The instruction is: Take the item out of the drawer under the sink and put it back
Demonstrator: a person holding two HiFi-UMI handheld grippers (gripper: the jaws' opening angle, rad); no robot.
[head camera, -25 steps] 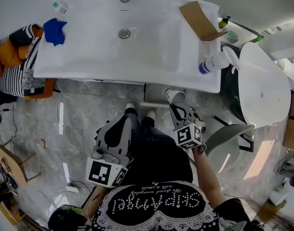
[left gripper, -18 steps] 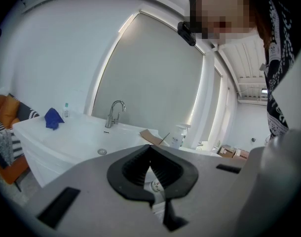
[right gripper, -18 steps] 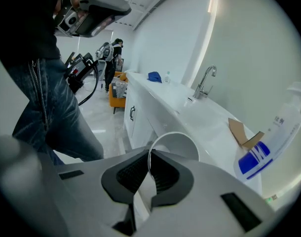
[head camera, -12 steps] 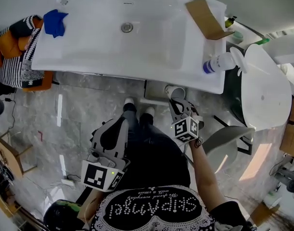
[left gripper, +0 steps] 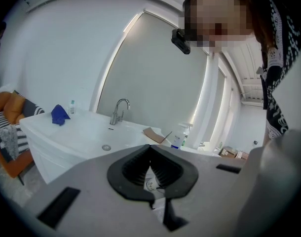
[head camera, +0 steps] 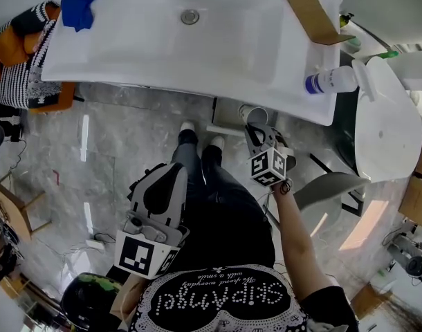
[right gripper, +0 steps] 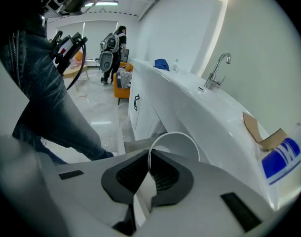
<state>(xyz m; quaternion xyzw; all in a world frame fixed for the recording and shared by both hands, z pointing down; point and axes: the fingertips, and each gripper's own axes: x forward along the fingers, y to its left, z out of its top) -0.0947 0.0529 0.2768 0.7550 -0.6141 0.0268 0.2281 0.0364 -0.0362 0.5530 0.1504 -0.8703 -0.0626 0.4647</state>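
Right gripper [head camera: 257, 131] is clenched on the paper cup [head camera: 254, 114]: the jaws pinch the cup's wall at the rim, one pad inside and one outside. The cup sits at 12 o'clock from the gripper, mouth facing the camera. Only white wall shows inside it. It's at the open drawer [head camera: 227, 111] just under the sink's [head camera: 149, 54] front edge. Can't tell if it's inside the drawer or just above it.

Left gripper [head camera: 175, 170] is clamped on nothing, beside the person's thigh at 7 o'clock from the cup.

On the sink top: blue cloth [head camera: 78, 9] at 10 o'clock, cardboard piece [head camera: 315, 12] at 1 o'clock, spray bottle [head camera: 332, 81] lying at 3 o'clock.
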